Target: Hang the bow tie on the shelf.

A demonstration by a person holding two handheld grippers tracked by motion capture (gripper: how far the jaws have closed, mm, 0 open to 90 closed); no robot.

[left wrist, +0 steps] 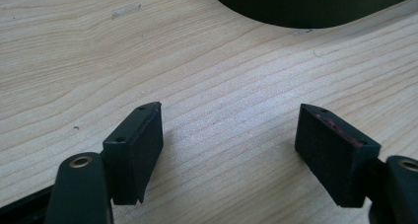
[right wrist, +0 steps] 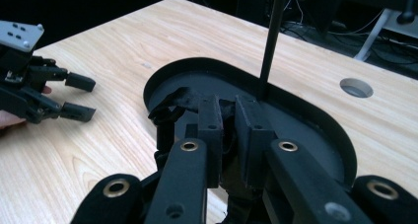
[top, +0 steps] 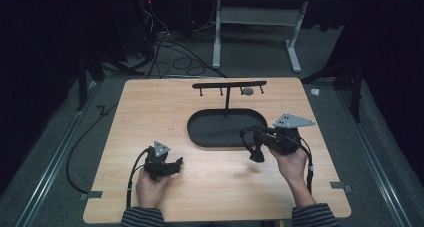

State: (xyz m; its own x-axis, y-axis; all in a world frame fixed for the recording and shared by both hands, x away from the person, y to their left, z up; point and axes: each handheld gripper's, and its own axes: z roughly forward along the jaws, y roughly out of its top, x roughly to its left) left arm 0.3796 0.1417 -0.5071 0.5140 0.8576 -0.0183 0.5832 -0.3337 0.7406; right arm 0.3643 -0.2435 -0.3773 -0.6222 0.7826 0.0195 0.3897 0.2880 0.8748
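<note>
**Dark strap pinched at the tray's near edge, with the stand close by**

The right gripper (top: 256, 143) has its jaws drawn nearly together on a small black item, seemingly a strap or band (right wrist: 173, 103), which loops out to the left of the jaws in the right gripper view. What exactly it is stays unclear, being black against a black tray. It hangs at the near right rim of the oval tray (top: 200, 132), which sits mid-table and carries a thin upright post (top: 227, 99) topped by a crossbar with pegs (top: 229, 84).

The left gripper (top: 175, 164) rests low over bare wood on the near left, jaws spread wide with nothing between them.

The bite looks shallow and off to one side, so the strap could slip free if swung quickly. If it is meant for a peg, the floppy loop may miss, or the gripper may knock the slim post and shift the tray, since the other gripper is not steadying it.
</note>
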